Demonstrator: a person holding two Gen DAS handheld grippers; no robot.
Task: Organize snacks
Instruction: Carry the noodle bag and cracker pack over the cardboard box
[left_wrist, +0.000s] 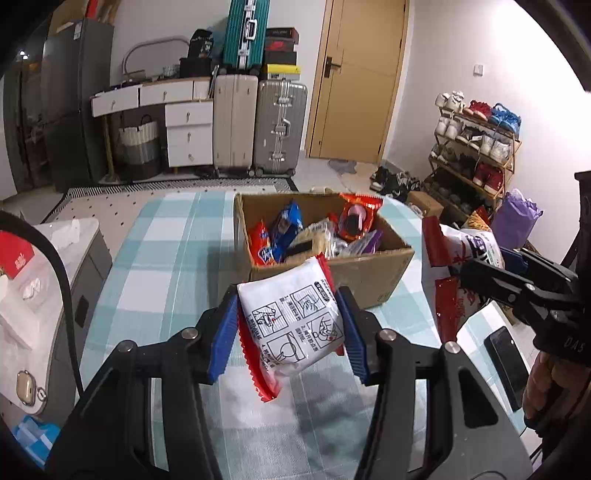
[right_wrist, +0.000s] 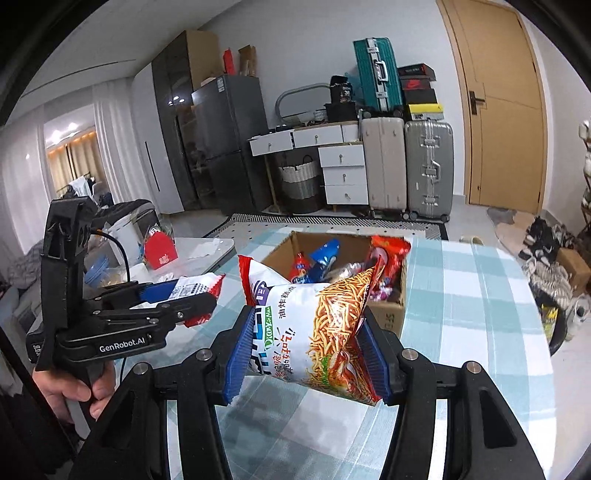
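Each hand carries one snack packet in the air above the checked surface (left_wrist: 170, 236), both just short of the open cardboard box (left_wrist: 332, 269), which already holds a jumble of other packets. That staging reads as a load-and-drop: the packets are kept clear of the cloth so they can go over the near wall of the box without dragging.

The left tool (left_wrist: 288, 317) is closed on a small white packet (left_wrist: 291, 321) with red crimped ends, pinched across its width by the blue pads (left_wrist: 225, 332). The printed instruction panel faces the camera. Its long axis runs diagonally, the upper end tilted away toward the box and the lower red end hanging down toward the person.

The right tool (right_wrist: 306, 343) is clamped on a larger noodle-snack bag (right_wrist: 314, 325), gripped near its lower half so most of the puffy body stands free above the pads. The bag's long axis is roughly upright and leaning forward, with its top seal pointing at the box opening and its bottom corner sagging below the right pad. Holding it low probably keeps the air-filled bag from slipping, but leaves the top free to flop as it tips in.
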